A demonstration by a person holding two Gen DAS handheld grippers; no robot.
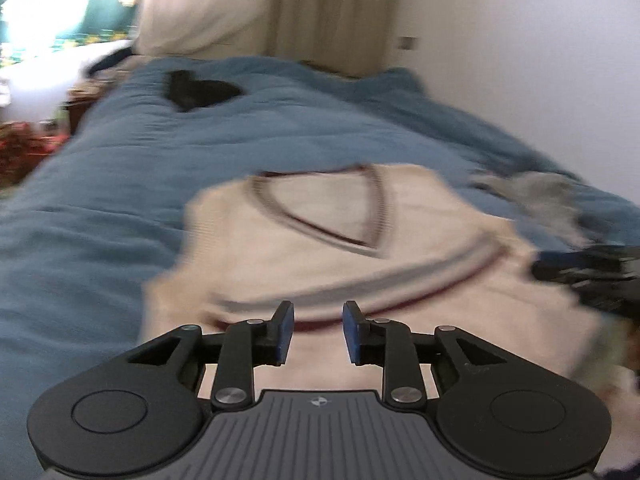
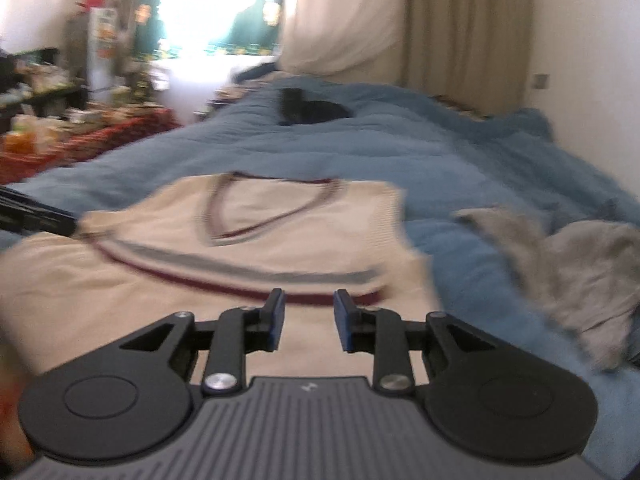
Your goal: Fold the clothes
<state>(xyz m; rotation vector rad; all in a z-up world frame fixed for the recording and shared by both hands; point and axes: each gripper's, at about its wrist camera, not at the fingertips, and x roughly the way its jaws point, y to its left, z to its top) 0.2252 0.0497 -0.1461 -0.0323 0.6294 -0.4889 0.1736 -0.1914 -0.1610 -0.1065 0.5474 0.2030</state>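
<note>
bed: blue duvet (image 1: 280,132) fills both views, rumpled along the wall side; plain wall right, beige curtain (image 1: 332,12) at the far end.
right-wrist-only: cluttered shelves and red-covered stand (image 2: 80,136) left of the bed, bright window behind. The left wrist view catches just a sliver of that.
vest: cream V-neck knit vest (image 1: 360,280), grey and maroon stripes, lies flat on the duvet at the near end, neckline pointing to the far end. Bottom part looks folded up over the chest, blur makes it hard to confirm.
grey garment: crumpled grey cloth (image 2: 580,264) right of the vest, just beside it, far clearer in the right wrist view.
black item: small dark cloth (image 1: 200,90) well apart, near the far end.
left gripper (image 1: 319,332): fingers partly spread, nothing between them, above the vest's near part; contact not discernible.
right gripper (image 2: 309,320): same, partly spread and empty, over the near hem; it shows at the right edge of the left wrist view.
room: open duvet left of the vest and beyond it; right side crowded by the grey cloth.
</note>
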